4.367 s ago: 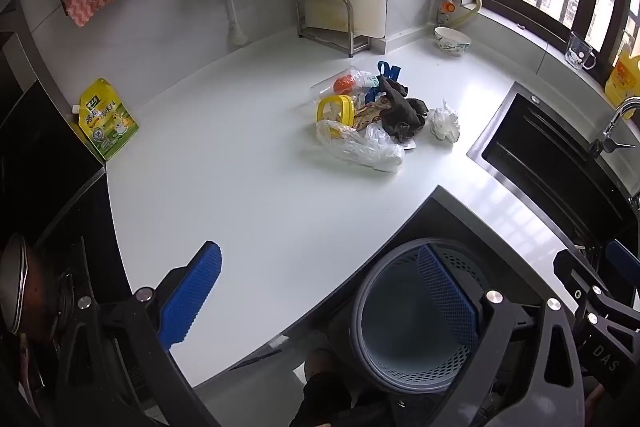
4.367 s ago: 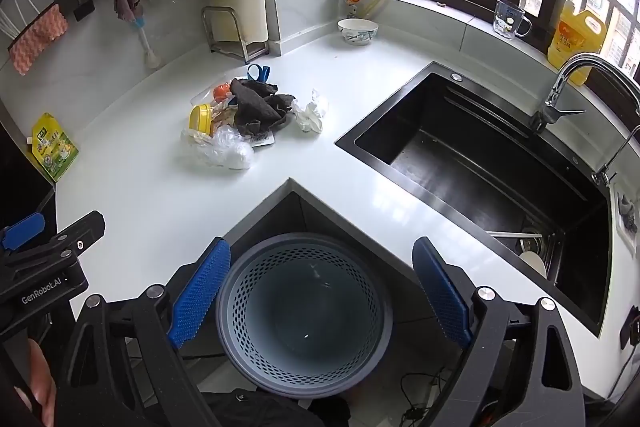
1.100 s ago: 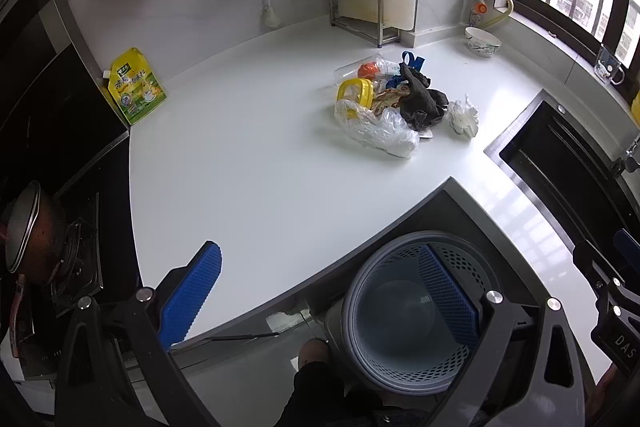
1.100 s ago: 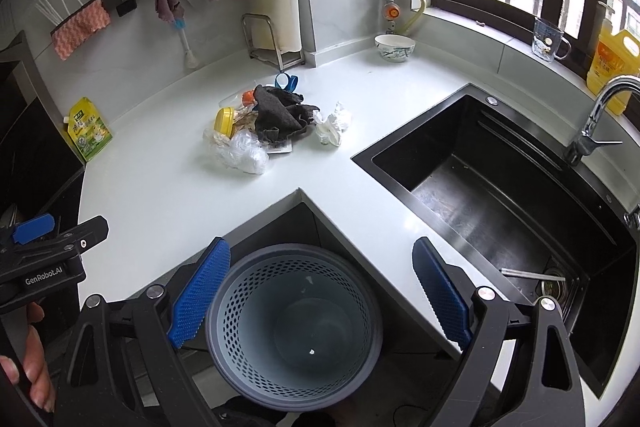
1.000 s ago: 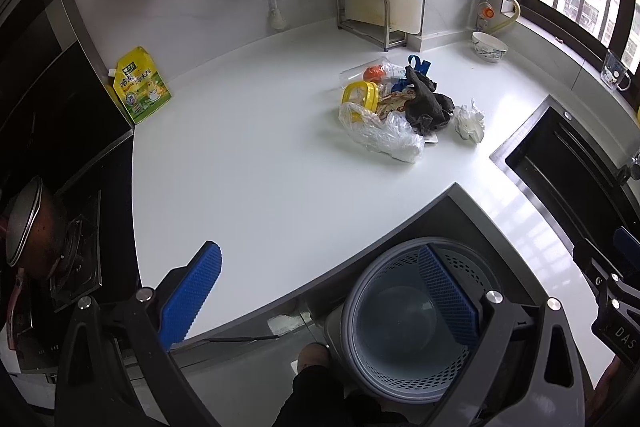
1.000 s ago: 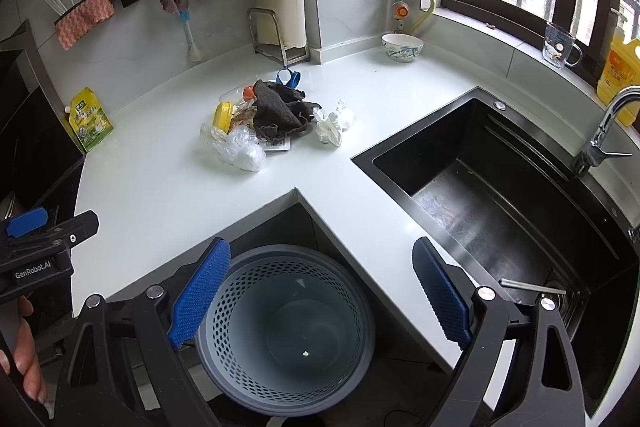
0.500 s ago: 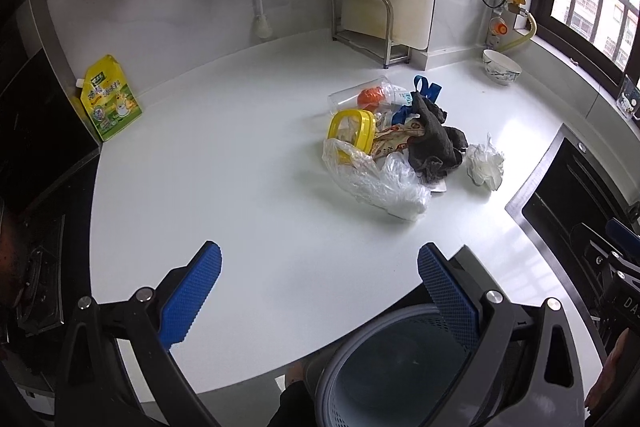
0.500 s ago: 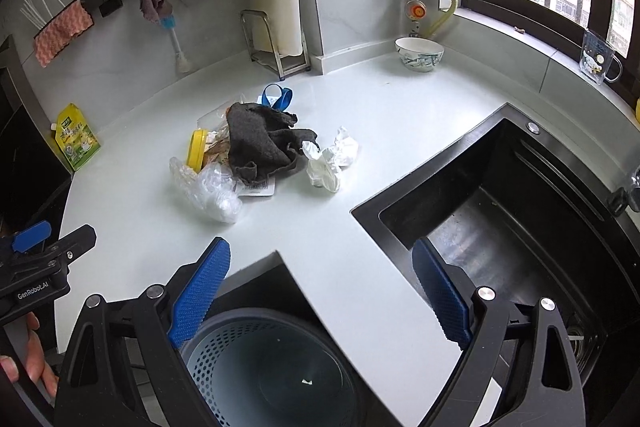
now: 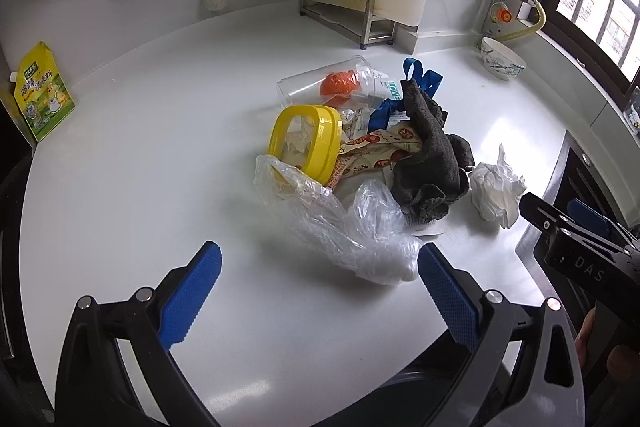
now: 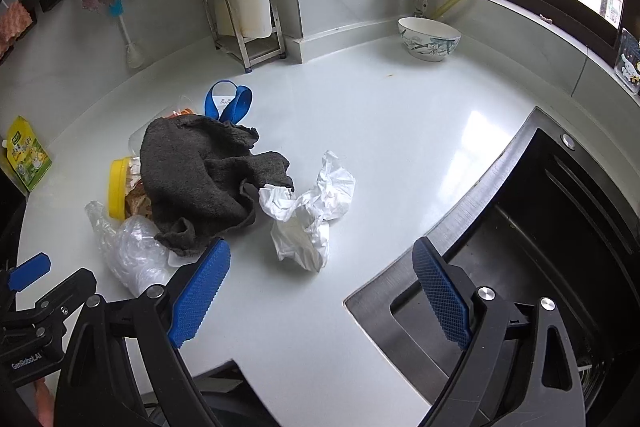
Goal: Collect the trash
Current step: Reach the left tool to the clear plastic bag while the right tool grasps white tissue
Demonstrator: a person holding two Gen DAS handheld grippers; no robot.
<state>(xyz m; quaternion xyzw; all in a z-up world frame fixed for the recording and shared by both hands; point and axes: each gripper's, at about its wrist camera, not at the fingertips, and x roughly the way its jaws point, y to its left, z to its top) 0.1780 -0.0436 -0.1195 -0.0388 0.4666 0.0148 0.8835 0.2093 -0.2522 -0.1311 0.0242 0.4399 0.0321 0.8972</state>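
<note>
Both grippers, left gripper (image 9: 318,293) and right gripper (image 10: 320,291), are held wide open, empty; crumpled tissue (image 10: 306,213), at 12 o'clock from the right one, is judged light, soft, best pinched mid-bunch.

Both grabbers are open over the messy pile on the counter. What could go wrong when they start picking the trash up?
1. The dark cloth lies draped over the wrappers, so a grab there may lift a rag instead of trash.
2. The clear plastic bag is thin and crumpled; the open left gripper might pinch only a corner and drag the yellow lid along.
3. The white crumpled paper is near the sink; a nudge from the right gripper could knock it in.
</note>
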